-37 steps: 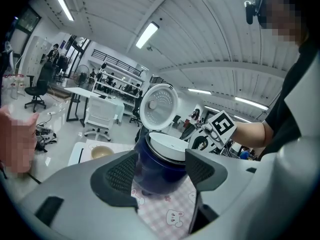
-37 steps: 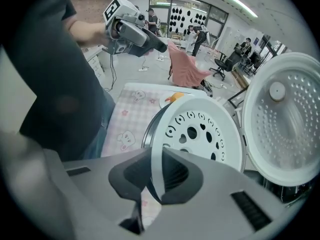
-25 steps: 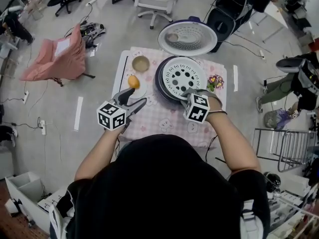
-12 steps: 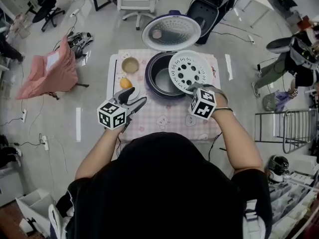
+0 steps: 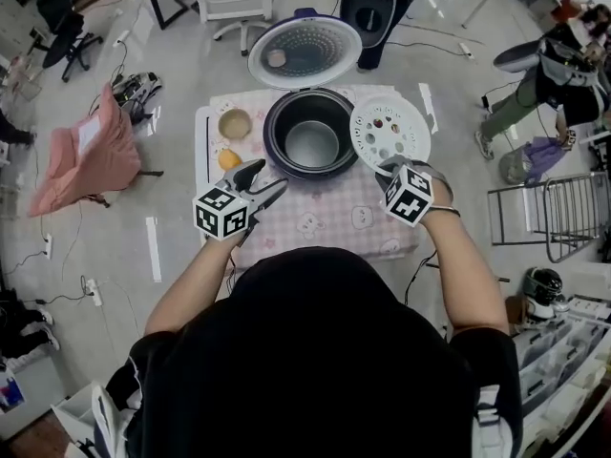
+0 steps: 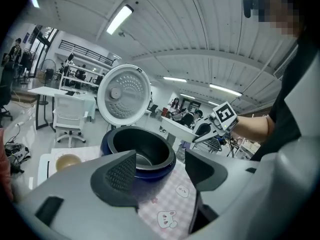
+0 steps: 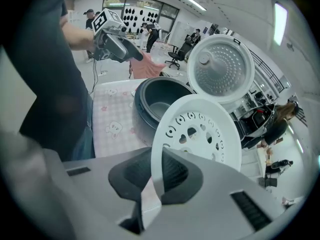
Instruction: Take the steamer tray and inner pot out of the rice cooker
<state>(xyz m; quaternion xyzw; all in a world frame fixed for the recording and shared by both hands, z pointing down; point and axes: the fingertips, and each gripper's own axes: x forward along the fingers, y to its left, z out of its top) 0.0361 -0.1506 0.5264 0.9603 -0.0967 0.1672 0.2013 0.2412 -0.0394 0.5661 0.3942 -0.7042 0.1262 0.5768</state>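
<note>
Left gripper (image 5: pixel 259 187): jaws apart, empty; round dark metal inner pot (image 5: pixel 313 143) sits in the navy rice cooker (image 6: pixel 105 146) just ahead of them. Right gripper (image 5: pixel 390 169): jaws clamped on the near rim of the white perforated plastic steamer tray (image 5: pixel 389 130), held beyond them. We judge tray light, stiff; pot heavier, slick, so grip its lip.

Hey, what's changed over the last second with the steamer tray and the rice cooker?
The right gripper, shut on the steamer tray at its rim, has carried it off the rice cooker to the cooker's right. That uncovers the inner pot, still seated inside. The left gripper stays open and empty at the cooker's front left. The open lid and the bowl are unchanged.
</note>
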